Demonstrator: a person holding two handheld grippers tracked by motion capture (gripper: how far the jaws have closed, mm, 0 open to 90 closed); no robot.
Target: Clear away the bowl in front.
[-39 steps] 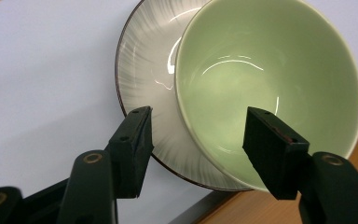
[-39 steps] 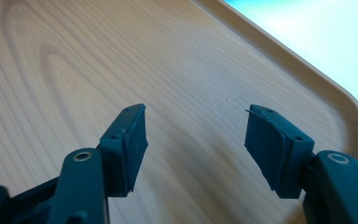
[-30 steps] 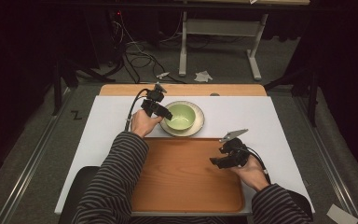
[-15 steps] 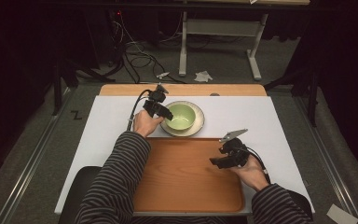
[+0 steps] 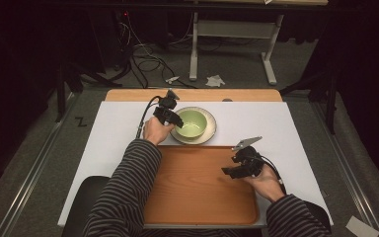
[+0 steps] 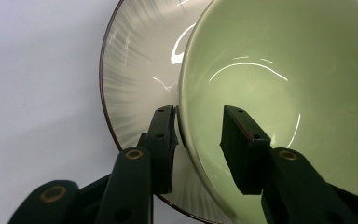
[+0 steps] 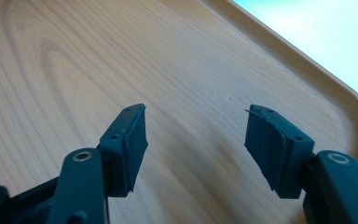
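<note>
Left gripper view: left tongs (image 6: 198, 140) straddle green bowl (image 6: 284, 84) rim, unclamped.

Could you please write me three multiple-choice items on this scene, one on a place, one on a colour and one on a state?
1. Where does the bowl stand?
A. on the plate
B. on the wooden tray
C. on the floor

2. What colour is the bowl's inside?
A. red
B. pale green
C. black

3. How does the left gripper stand at the bowl?
A. far from it, above the tray
B. its fingers astride the rim, one outside and one inside
C. lying flat on the table

Answers: 1 A, the grey plate's rim rings the bowl in the high view; 2 B, the left gripper view shows a glossy pale green inside; 3 B, the rim passes between the two fingers there.
</note>
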